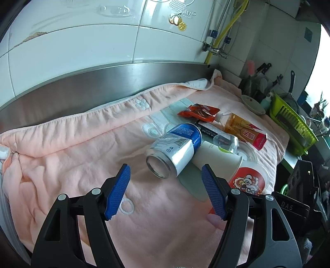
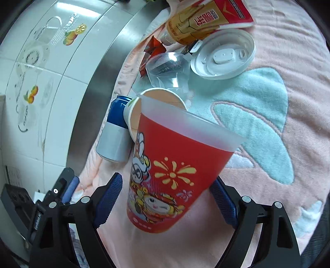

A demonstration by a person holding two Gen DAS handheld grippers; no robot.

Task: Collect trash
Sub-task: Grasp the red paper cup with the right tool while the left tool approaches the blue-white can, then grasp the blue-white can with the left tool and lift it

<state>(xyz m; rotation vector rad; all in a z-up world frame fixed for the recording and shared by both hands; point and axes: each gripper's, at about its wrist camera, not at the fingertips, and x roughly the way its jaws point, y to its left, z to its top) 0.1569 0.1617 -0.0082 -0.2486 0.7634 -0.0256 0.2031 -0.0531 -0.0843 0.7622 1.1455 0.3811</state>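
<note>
Trash lies in a heap on a pink towel. A blue and silver can lies on its side just beyond my left gripper, which is open with nothing between its fingers. A white paper cup leans on the can. In the right wrist view a red printed cup stands tilted between the fingers of my right gripper; a gap shows beside the left pad, so the gripper is open. Behind it are a clear plastic cup, a white lid, an orange drink carton and a red wrapper.
A steel upstand and a tiled wall run along the back of the towel. To the right stand a small dish, a knife holder and a green dish rack. The right tool's black body sits beside the red cup.
</note>
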